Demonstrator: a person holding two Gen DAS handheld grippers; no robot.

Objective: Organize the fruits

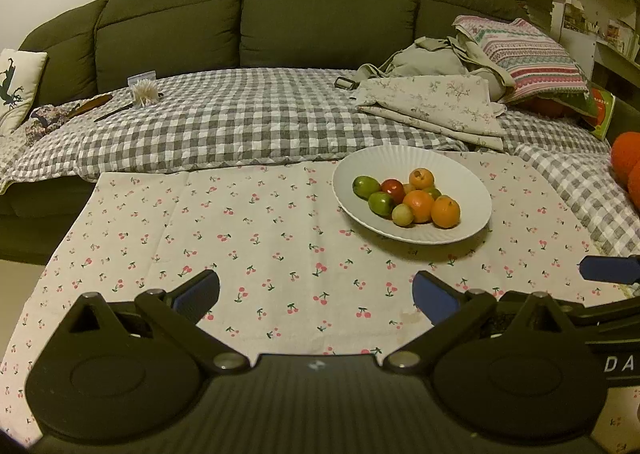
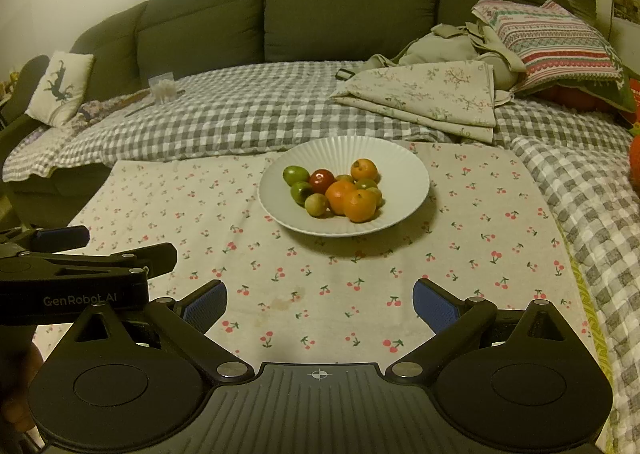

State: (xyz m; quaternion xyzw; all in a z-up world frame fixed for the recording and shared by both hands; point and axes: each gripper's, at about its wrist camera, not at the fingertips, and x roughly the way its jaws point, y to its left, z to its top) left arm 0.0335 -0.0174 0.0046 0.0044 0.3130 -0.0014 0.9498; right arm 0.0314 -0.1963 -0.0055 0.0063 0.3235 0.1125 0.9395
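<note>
Green sofa, checked blanket, striped pillow, folded cloth.

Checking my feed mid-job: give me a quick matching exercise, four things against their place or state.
Things:
1. white plate
2. red fruit
3. folded floral cloth
4. left hand-held gripper

Place or state:
A. on the checked blanket
B. open, empty
C. among the fruit on the plate
D. on the cherry-print cloth

Pairs: 1-D, 2-C, 3-A, 4-B
</note>
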